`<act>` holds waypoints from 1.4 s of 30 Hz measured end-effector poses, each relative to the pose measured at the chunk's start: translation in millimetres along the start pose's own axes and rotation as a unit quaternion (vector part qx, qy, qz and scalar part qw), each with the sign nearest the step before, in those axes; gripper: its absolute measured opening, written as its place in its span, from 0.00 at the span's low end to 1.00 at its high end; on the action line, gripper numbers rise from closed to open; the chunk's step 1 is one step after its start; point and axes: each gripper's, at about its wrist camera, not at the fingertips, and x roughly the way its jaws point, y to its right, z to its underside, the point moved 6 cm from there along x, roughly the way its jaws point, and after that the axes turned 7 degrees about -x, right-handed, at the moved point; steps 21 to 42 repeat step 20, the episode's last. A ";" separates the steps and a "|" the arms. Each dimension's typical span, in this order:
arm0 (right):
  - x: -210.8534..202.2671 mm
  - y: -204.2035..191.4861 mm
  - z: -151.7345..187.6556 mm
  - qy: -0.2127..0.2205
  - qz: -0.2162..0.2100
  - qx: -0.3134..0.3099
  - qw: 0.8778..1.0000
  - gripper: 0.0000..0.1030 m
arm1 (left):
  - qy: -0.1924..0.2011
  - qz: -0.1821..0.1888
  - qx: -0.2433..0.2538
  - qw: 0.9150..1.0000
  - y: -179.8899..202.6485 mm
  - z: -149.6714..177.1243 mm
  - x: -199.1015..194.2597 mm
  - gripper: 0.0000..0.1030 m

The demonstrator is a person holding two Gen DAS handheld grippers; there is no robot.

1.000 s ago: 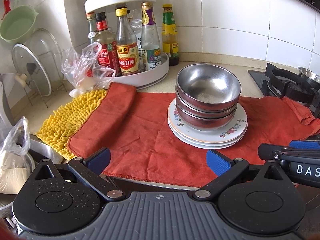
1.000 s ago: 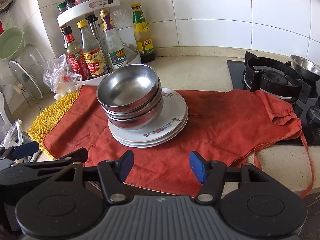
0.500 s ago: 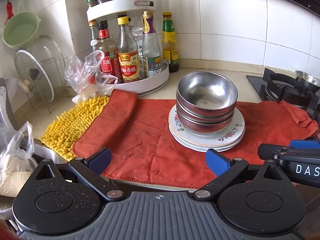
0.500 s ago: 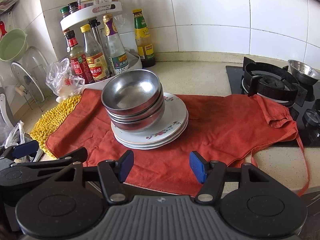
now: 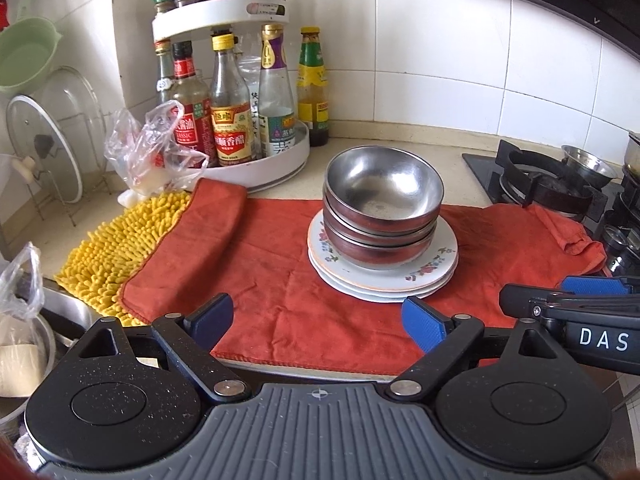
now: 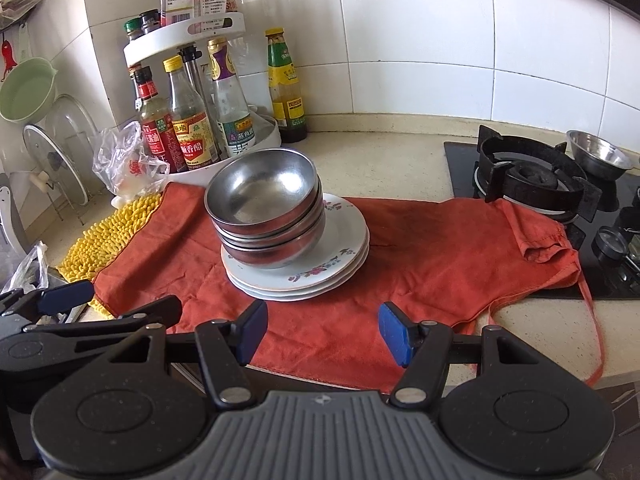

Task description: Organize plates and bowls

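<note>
On the orange-red cloth (image 5: 280, 276) covering the bench, three nested steel bowls (image 5: 382, 208) are stacked on a pile of white floral plates (image 5: 436, 264). This stack lies ahead of both tongs, right of centre for the left tongs (image 5: 318, 320) and left of centre for the right tongs (image 6: 322, 330); neither appears clearly nearer. Left jaws are closing with nothing between them; right jaws stand apart, empty. Against the earlier frames, both tongs have drawn slightly back; the stack is unmoved.
</note>
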 end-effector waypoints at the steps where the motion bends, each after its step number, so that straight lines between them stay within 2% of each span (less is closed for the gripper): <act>1: -0.8 0.5 0.3 0.000 0.001 0.001 1.000 0.58 | -0.001 0.004 -0.001 1.000 0.4 0.4 0.2 0.92; 7: -6.6 3.0 1.0 0.009 0.001 0.007 1.000 0.58 | 0.015 0.010 -0.008 1.000 0.0 1.6 -4.6 0.96; 9: -7.9 3.2 0.4 0.011 0.002 0.007 1.000 0.58 | 0.012 0.004 -0.014 1.000 -1.9 0.2 -2.9 1.00; 12: -9.1 2.4 0.1 0.015 -0.001 0.006 1.000 0.58 | 0.006 0.018 -0.025 1.000 -3.9 0.5 -0.6 1.00; 20: -11.2 2.5 -1.4 0.020 -0.019 0.013 1.000 0.59 | 0.065 0.014 0.007 0.998 -2.5 -4.7 -11.6 1.00; 42: -11.2 2.5 -1.4 0.020 -0.019 0.013 1.000 0.59 | 0.065 0.014 0.007 0.998 -2.5 -4.7 -11.6 1.00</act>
